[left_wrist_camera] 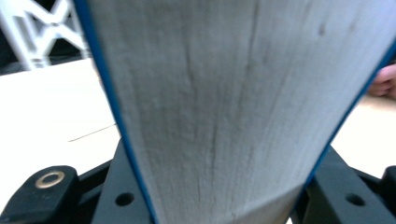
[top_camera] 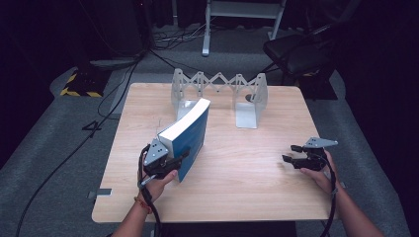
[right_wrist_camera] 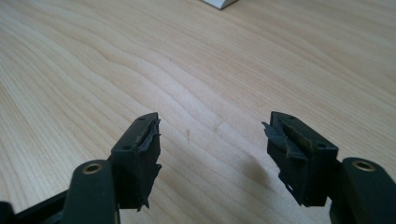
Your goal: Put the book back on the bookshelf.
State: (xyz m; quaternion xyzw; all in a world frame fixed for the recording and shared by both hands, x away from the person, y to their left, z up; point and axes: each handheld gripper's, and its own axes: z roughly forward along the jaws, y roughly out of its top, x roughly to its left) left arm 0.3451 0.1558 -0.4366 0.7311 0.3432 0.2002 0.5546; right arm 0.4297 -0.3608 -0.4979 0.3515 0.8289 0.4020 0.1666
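The left tool is clamping the blue book, holding it upright on the tabletop near the metal rack. The right tool is resting apart, empty. Next, I think, the book is needing a careful carry into the rack.

I'm looking at a light wooden table standing on grey carpet. Ahead of my left jaws, at the far edge, a grey expanding rack is sitting directly on the top, its bookend plate lying flat on the wood. The blue book is standing tilted on the table, its near lower corner between my left jaws. Under and ahead of my right jaws, bare wood grain is showing, with the plate's corner far ahead of them.
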